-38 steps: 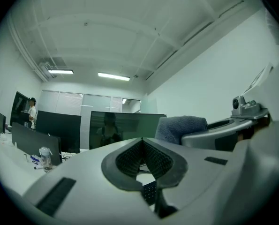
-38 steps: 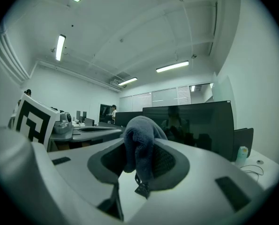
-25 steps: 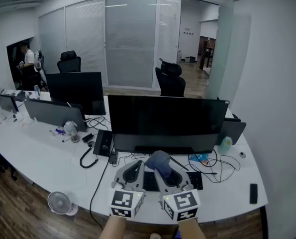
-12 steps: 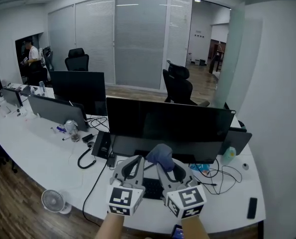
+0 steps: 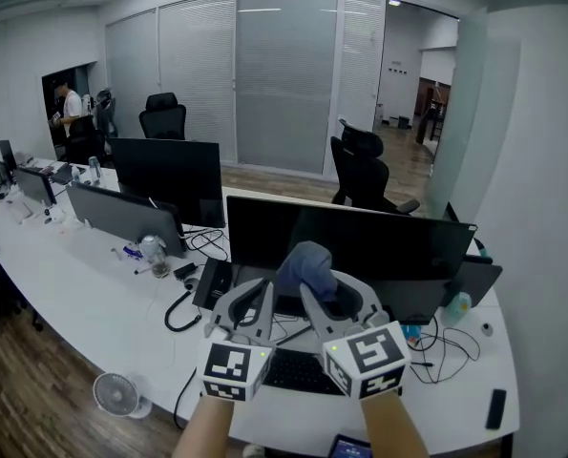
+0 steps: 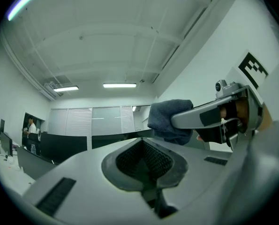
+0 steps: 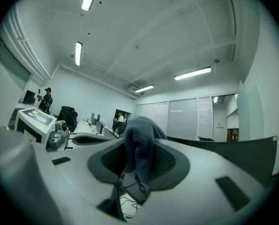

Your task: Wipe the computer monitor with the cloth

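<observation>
Closest in, 2 bare forearms reach forward, each hand gripping a tool with a marker cube on its back. The left claw (image 5: 253,299) has its jaws pressed together with nothing between them. Just beside it, the right claw (image 5: 329,289) is clamped on a grey-blue cloth (image 5: 305,265), which bunches up above the jaw tips and droops a little between them. The 2 claws sit side by side, close but apart, raised over a black keyboard (image 5: 298,370) on the white table (image 5: 93,303).

The cloth is held up in front of the dark screen of the wide monitor (image 5: 379,241), near its left half; whether it touches the glass I cannot tell. Loose black cables (image 5: 441,342) trail over the table to the right of the keyboard, and a dark phone (image 5: 496,408) lies near the right edge. Left of the monitor stands a black desk telephone (image 5: 213,281), with a small white fan (image 5: 118,394) down on the wooden floor.

Further along the table is a second monitor (image 5: 169,175). Behind stand 2 black office chairs (image 5: 365,175), and a person (image 5: 71,108) at the far left.
</observation>
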`<state>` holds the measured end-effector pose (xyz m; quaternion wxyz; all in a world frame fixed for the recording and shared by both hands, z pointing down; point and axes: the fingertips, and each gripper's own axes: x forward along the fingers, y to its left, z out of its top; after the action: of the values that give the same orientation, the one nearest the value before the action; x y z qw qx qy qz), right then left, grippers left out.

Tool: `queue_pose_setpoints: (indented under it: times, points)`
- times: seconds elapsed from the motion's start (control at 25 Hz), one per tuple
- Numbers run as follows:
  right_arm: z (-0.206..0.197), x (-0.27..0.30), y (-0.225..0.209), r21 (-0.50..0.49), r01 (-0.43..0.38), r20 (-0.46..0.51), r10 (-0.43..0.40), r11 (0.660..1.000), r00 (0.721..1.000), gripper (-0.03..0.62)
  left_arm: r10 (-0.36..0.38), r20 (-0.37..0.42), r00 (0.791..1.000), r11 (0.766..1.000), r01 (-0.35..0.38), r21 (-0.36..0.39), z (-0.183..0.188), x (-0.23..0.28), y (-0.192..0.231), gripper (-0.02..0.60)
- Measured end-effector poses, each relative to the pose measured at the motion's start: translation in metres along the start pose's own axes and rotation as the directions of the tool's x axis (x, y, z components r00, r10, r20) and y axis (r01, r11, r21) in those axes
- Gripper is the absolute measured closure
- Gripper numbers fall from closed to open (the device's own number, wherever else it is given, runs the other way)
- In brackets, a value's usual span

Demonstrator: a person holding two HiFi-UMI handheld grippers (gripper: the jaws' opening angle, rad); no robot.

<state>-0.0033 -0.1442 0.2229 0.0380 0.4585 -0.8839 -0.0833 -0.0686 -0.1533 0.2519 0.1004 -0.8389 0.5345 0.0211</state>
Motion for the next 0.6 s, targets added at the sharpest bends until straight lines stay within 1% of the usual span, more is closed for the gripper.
queue_pose_setpoints:
  times: [0.2, 0.4, 0.6]
  points:
    - [0.022, 0.039, 0.0, -0.061, 0.004, -0.025, -0.006, 0.998, 1.0, 0.468, -0.003, 0.005, 1.0, 1.0, 0.003, 0.023, 0.01, 0.015, 0.037, 0.574]
    - [0.046, 0.082, -0.005, -0.15, 0.026, -0.052, -0.034, 0.988, 0.998, 0.467, 0.021, 0.009, 1.0, 0.999, -0.021, 0.024, 0.016, 0.033, 0.076, 0.574]
    - [0.058, 0.127, -0.006, -0.186, 0.028, -0.075, -0.042, 0.982, 0.996, 0.467, 0.04, 0.002, 0.999, 0.999, -0.04, 0.03, 0.017, 0.05, 0.109, 0.574]
